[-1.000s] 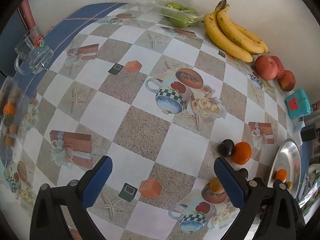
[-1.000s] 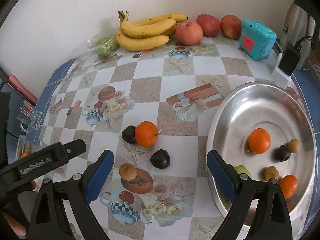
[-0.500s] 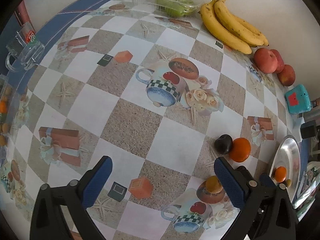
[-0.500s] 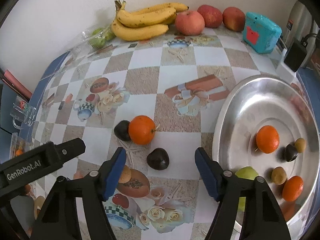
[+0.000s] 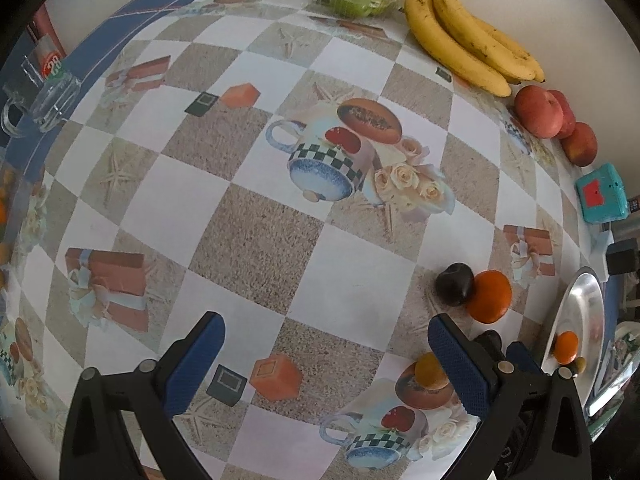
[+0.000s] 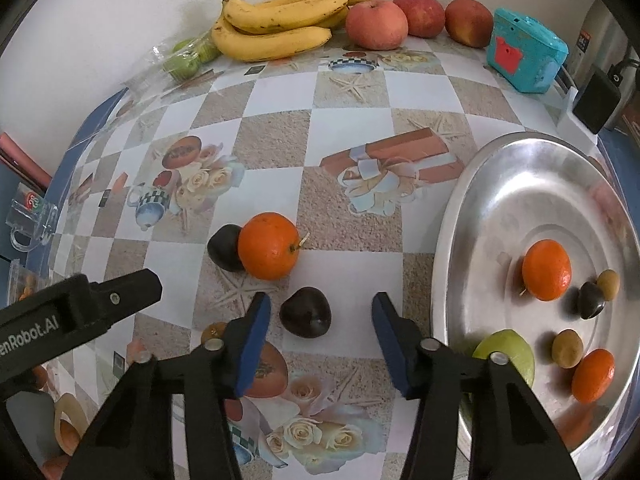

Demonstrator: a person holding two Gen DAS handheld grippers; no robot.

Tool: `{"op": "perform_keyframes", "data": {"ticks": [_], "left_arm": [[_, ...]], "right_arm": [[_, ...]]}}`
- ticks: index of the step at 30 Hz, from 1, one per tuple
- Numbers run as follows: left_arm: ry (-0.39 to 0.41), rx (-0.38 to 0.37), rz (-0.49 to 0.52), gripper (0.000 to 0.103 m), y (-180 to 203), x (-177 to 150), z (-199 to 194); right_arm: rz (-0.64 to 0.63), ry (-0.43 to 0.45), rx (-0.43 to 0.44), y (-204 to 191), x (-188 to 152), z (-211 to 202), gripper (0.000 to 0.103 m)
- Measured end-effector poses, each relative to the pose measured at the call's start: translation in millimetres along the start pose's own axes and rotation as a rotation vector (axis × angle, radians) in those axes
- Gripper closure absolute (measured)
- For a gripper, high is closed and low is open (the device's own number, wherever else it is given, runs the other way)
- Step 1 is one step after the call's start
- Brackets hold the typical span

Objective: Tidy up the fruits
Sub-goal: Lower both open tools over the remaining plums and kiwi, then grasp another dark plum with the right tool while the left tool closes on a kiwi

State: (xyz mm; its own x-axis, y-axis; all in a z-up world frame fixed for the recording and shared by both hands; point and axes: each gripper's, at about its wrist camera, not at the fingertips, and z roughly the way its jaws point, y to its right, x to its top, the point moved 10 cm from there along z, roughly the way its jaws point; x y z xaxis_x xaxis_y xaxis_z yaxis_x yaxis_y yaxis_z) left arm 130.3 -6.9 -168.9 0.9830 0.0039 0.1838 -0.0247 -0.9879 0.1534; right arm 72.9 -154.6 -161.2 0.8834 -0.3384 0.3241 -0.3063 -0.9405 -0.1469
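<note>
In the right wrist view my right gripper (image 6: 320, 320) is open, its blue pads either side of a dark plum (image 6: 305, 317) on the tablecloth, not touching it. Behind it an orange (image 6: 269, 245) touches a second dark plum (image 6: 224, 247). A small brown fruit (image 6: 213, 332) lies left of the left finger. A steel tray (image 6: 500, 184) on the right holds an orange (image 6: 546, 264), a green fruit (image 6: 506, 348) and several small fruits. My left gripper (image 5: 320, 356) is open and empty over the cloth, the orange (image 5: 489, 297) and plum (image 5: 454, 283) at its right.
Bananas (image 6: 280, 20), three red apples (image 6: 376, 24) and a bag of green fruit (image 6: 188, 58) line the back wall. A teal box (image 6: 526, 56) and a black adapter (image 6: 596, 102) stand back right. A glass mug (image 5: 44, 96) sits at the left edge.
My right gripper has moved forward and down and its jaws have narrowed around the near dark plum. My left gripper has drifted slightly forward, still open.
</note>
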Motion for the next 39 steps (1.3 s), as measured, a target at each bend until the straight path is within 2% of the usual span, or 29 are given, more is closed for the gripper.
{"op": "perform_keyframes", "data": {"ticks": [4, 15, 20, 26, 34, 39], "left_arm": [[-0.005, -0.001, 0.003, 0.0, 0, 0, 1], [-0.005, -0.016, 0.004, 0.0, 1, 0, 0], [0.007, -0.039, 0.007, 0.0, 3, 2, -6], [0.016, -0.083, 0.022, 0.0, 12, 3, -13], [0.002, -0.102, 0.071, 0.001, 29, -4, -10], [-0.007, -0.116, 0.097, 0.009, 38, -8, -8]], "right_arm": [[0.002, -0.004, 0.009, -2, -1, 1, 0.053], [0.001, -0.01, 0.038, -7, -1, 3, 0.074], [0.01, -0.014, 0.065, -10, -2, 1, 0.077], [0.015, 0.025, 0.087, -13, 5, -16, 0.077], [0.059, 0.052, 0.075, 4, 8, -31, 0.077], [0.087, 0.09, 0.043, 20, 13, -49, 0.077]]}}
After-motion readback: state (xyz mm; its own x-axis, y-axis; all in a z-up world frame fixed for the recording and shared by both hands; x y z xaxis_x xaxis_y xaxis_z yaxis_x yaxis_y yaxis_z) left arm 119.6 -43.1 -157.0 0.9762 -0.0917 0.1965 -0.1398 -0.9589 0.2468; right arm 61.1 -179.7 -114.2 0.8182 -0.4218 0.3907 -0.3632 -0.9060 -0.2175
